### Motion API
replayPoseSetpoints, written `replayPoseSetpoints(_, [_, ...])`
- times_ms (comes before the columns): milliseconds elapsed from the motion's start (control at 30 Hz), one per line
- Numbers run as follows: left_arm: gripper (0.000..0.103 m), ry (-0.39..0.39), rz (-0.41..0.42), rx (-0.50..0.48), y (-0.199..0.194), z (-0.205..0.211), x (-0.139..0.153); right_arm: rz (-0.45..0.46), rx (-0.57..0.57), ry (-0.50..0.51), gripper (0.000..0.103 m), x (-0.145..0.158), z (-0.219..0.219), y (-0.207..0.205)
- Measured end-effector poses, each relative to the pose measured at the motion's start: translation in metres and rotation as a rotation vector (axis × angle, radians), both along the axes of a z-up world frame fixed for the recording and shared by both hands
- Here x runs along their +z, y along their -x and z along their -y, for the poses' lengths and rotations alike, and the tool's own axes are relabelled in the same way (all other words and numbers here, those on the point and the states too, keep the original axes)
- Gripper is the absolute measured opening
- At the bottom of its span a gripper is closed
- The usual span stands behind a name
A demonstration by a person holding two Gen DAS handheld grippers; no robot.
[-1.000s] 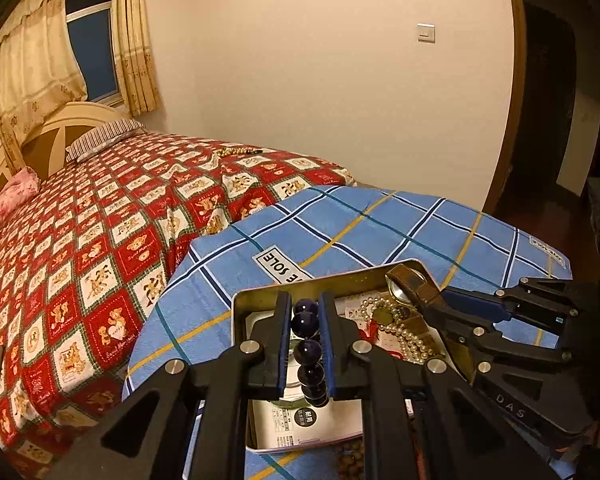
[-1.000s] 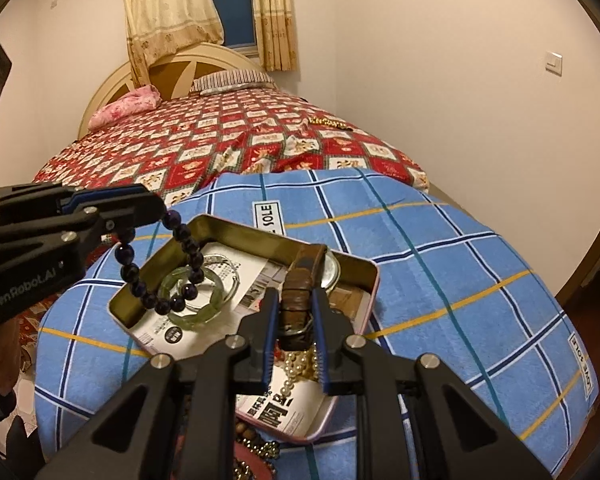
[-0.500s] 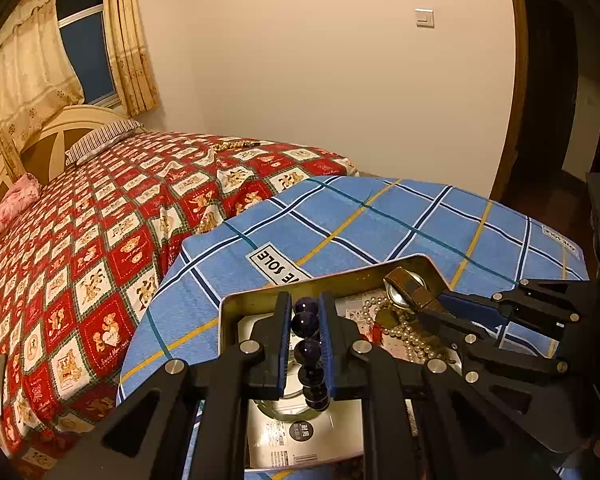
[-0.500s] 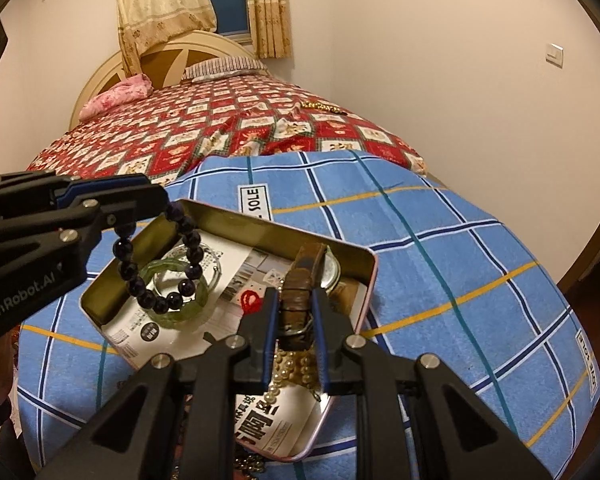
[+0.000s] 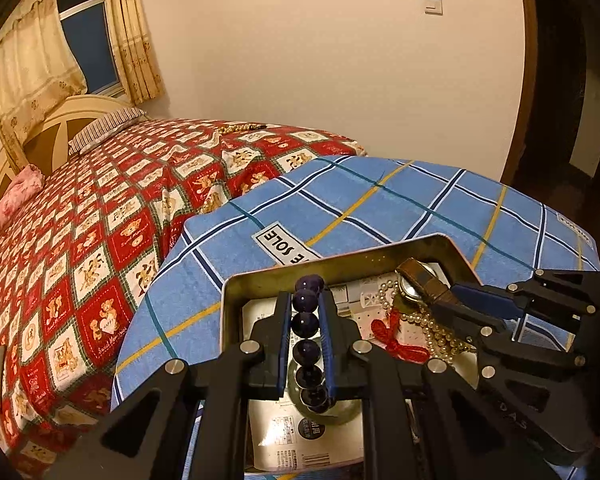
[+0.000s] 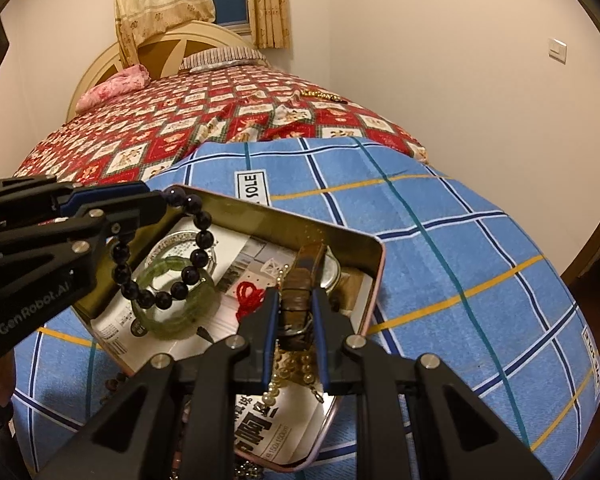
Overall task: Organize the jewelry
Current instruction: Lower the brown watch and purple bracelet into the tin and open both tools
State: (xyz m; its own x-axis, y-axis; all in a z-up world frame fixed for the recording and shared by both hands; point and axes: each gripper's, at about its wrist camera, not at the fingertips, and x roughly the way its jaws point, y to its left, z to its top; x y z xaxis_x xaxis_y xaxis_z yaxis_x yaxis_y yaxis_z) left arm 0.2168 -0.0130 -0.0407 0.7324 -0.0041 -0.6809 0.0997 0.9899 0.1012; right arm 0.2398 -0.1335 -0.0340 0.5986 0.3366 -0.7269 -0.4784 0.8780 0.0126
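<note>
Presently the left hand-held gripper (image 5: pixel 306 312) is clamped on a dark bead bracelet (image 6: pixel 168 256) hanging over the tin tray (image 6: pixel 332 236) at its nine o'clock side, above a green bangle (image 6: pixel 168 300), while the right hand-held gripper (image 6: pixel 294 308) pinches a brown-strapped watch (image 6: pixel 300 288) over pearls (image 5: pixel 432 328) at the tray's three o'clock side.

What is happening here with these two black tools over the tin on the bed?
A person is sorting jewelry with a handheld tool in each hand. The left tool is shut on a dark bead bracelet, which hangs over the open metal tin. The right tool is shut on the brown strap of a watch above the same tin. A green bangle, a pearl string and a red knot lie inside. The tin rests on a blue checked cloth.
</note>
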Motion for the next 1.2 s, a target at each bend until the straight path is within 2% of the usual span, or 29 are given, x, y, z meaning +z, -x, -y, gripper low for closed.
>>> replayPoseSetpoints(1000, [0.015,-0.033,-0.045,0.031,-0.011,-0.011,-0.016,-0.007,0.007,0.048,0.02,-0.008,-0.01,-0.007])
replayPoseSetpoints(1067, [0.028,-0.046,-0.051,0.036,-0.012,-0.01,-0.017,0.006,0.003,0.05,0.022,-0.007,-0.01,-0.007])
replayPoseSetpoints(1100, [0.033,-0.044,-0.044,0.035,-0.01,-0.01,-0.016,0.005,0.001,0.051,0.031,-0.006,-0.01,-0.007])
replayPoseSetpoints(1133, [0.044,-0.043,-0.032,0.033,-0.008,-0.009,-0.014,0.005,-0.001,0.049,0.038,-0.006,-0.009,-0.006])
replayPoseSetpoints(1167, [0.056,-0.046,-0.022,0.036,-0.007,-0.008,-0.013,0.012,-0.001,0.046,0.039,-0.005,-0.008,-0.005])
replayPoseSetpoints(1200, [0.061,-0.05,-0.01,0.042,-0.005,-0.008,-0.012,0.017,-0.002,0.048,0.039,-0.004,-0.008,-0.004])
